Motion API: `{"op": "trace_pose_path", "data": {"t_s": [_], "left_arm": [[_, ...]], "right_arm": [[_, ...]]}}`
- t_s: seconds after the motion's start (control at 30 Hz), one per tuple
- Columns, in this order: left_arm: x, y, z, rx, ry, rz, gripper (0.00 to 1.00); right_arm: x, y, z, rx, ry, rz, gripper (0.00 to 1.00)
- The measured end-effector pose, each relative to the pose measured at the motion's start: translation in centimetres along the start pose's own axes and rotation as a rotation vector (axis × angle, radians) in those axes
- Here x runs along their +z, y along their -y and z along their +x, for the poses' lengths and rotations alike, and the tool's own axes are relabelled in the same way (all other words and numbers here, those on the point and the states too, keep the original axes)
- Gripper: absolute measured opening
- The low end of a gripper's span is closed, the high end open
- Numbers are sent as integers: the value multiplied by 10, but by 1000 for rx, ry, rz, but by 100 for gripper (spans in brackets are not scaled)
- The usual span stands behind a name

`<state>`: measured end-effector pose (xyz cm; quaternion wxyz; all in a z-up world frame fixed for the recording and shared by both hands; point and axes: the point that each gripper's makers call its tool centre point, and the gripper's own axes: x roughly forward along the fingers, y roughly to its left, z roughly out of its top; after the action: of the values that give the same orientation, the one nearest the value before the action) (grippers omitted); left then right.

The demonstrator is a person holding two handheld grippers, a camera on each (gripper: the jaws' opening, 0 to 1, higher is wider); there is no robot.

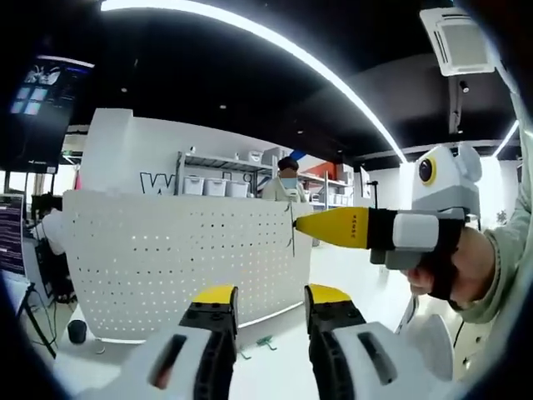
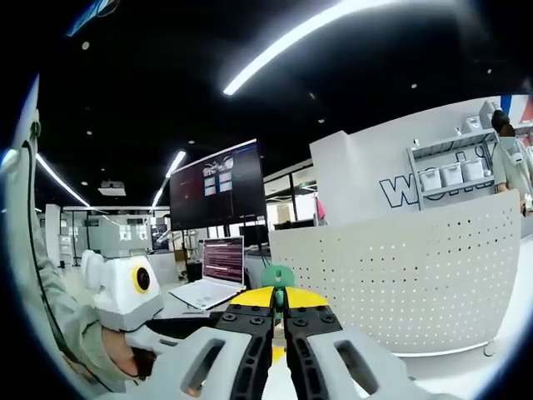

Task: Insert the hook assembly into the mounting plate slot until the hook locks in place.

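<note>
Seemingly light, stiff and slim, the green hook [image 2: 277, 279] sits pinched between the right gripper [image 2: 280, 310] jaws, closed at its base, tip toward the perforated plate [image 1: 166, 258] at three o'clock, while the left gripper [image 1: 266, 296] hangs open, holding nothing.

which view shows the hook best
The left gripper view: the hook hangs at the right gripper tip against the pegboard. The right gripper view shows a green piece pinched between closed jaws.
</note>
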<state>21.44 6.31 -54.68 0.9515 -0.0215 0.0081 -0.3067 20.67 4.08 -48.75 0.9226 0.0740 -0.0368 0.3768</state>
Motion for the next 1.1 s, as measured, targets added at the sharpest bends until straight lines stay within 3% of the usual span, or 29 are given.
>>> {"op": "trace_pose_path", "data": {"t_s": [0.33,0.5,0.9,1.1], "left_arm": [[-21,-11,-13,36,-73,20,41],[-28,-15,-20,41,-89,24,40],[-33,-26,-33,62,-114,39,39],[-30,-36,-37,61,-112,44,39]], "right_arm": [[-7,4,3,-29,-4,-20,1],[-12,14,4,-79,12,-50,1],[-21,41,19,-190,21,-105,1],[-15,61,37,-263,44,-128,1]]}}
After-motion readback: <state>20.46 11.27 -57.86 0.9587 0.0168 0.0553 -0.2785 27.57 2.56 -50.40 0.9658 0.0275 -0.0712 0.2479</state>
